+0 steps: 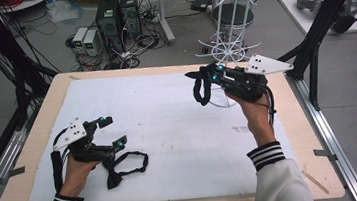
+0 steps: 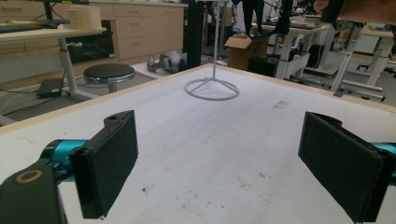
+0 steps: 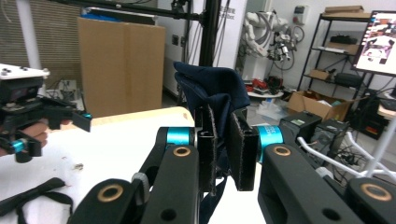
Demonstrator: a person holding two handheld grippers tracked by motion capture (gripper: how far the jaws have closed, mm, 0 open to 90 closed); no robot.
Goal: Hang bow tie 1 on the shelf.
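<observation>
My right gripper point(image 1: 206, 76) is raised above the back right of the table, and its jaws are shut on a dark navy cloth piece point(image 1: 201, 90) that hangs down from them. In the right gripper view the cloth point(image 3: 211, 88) bunches up above the pinched pads of that gripper point(image 3: 223, 156). A black bow-tie-like strap point(image 1: 126, 167) lies on the white sheet at the front left, also seen as a black strap point(image 3: 31, 196). My left gripper point(image 1: 113, 131) hovers just behind that strap with its jaws wide open and nothing between them point(image 2: 219, 168).
A white wire rack point(image 1: 231, 22) stands at the back right of the table, and its ring base point(image 2: 211, 88) rests on the white sheet point(image 1: 169, 126). Black frame posts point(image 1: 325, 9) flank the table. Computers and cables lie on the floor behind.
</observation>
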